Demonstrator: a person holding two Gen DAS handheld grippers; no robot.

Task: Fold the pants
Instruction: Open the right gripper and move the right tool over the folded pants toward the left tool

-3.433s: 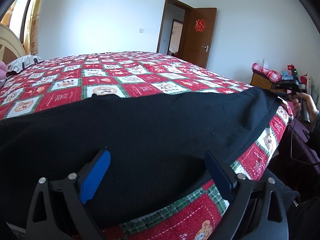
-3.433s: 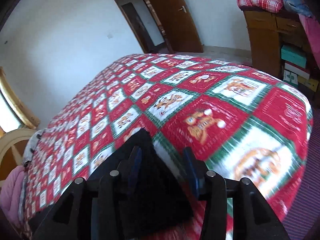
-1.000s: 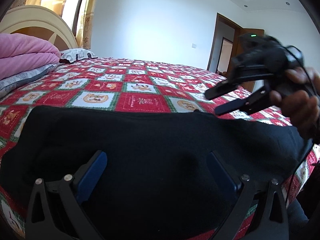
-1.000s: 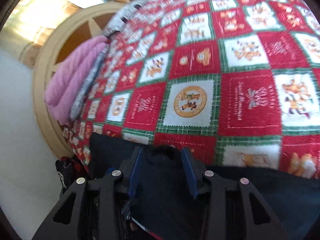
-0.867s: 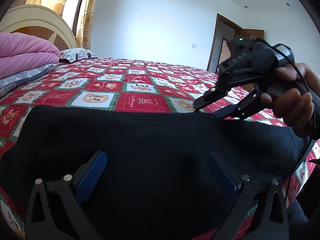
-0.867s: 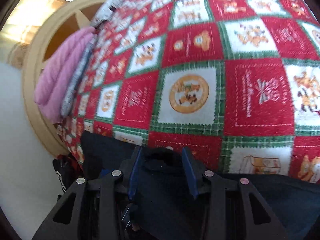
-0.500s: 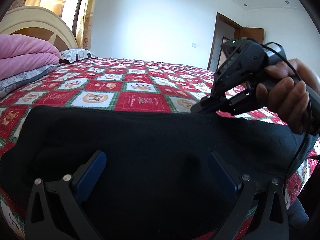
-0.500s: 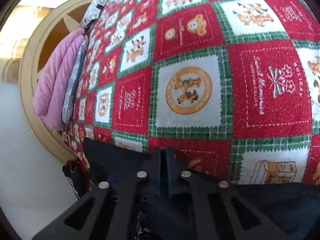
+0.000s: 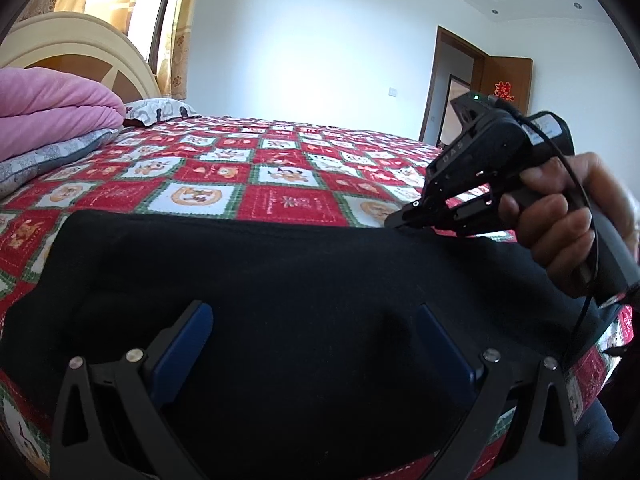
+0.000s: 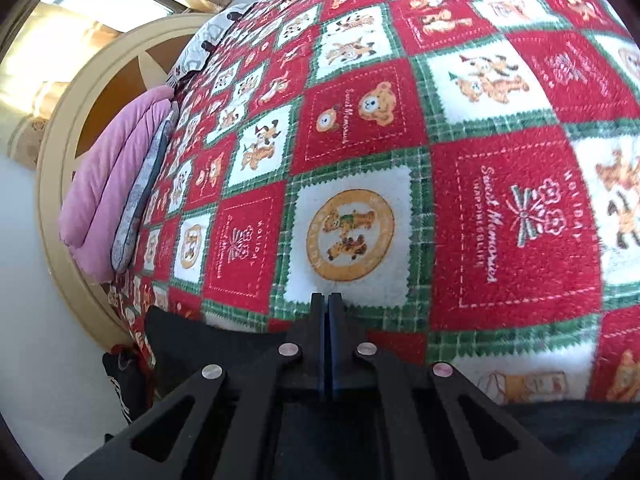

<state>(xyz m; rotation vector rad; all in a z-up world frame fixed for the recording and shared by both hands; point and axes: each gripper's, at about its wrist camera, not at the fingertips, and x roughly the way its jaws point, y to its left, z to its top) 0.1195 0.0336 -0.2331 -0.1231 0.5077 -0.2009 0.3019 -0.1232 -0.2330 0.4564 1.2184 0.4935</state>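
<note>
black pants, far edge in right tongs

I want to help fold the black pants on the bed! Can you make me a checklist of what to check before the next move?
1. Right gripper shut at the far edge of the pants: ok.
2. Cloth really pinched between its pads: cannot tell, the tips hide it.
3. Left gripper has hold of the near edge: not ok, its jaws stand wide open over the cloth.
4. Pants lying flat: mostly ok, with some soft bumps near the left gripper.
5. Quilt beyond the pants free for a fold: ok.
6. Pink blanket out of the way: ok, it is by the headboard.
</note>
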